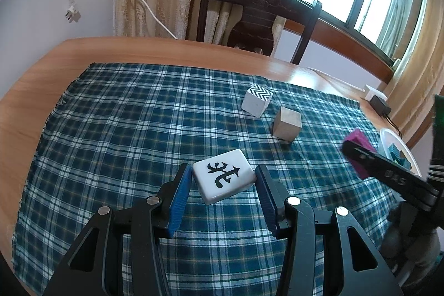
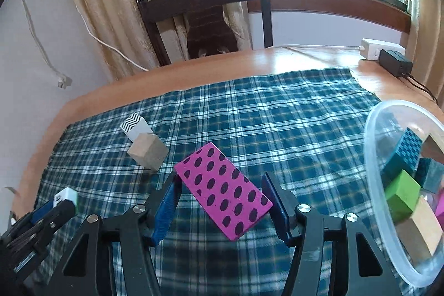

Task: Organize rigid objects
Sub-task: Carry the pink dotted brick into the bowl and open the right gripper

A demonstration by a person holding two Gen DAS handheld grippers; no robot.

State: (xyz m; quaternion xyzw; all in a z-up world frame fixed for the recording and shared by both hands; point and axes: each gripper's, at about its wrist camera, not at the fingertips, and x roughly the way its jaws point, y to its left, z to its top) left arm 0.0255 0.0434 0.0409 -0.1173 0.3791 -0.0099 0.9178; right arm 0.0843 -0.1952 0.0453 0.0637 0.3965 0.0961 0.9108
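Note:
My left gripper [image 1: 223,176] is shut on a white mahjong tile [image 1: 224,179] with a black character, held by its blue pads just above the plaid cloth. My right gripper [image 2: 222,185] is shut on a magenta block with black dots [image 2: 223,190], held tilted above the cloth; it also shows in the left wrist view [image 1: 359,154]. A white cube with a zigzag top [image 1: 256,100] and a plain wooden cube [image 1: 287,124] sit on the cloth beyond. A clear plastic bowl [image 2: 371,157] at the right holds several coloured blocks.
A blue plaid cloth [image 1: 125,115] covers the wooden table [image 1: 33,101]. A dark chair [image 1: 249,15] stands behind the far edge. A white power strip [image 2: 381,47] and a black adapter [image 2: 395,64] with cables lie at the far right corner.

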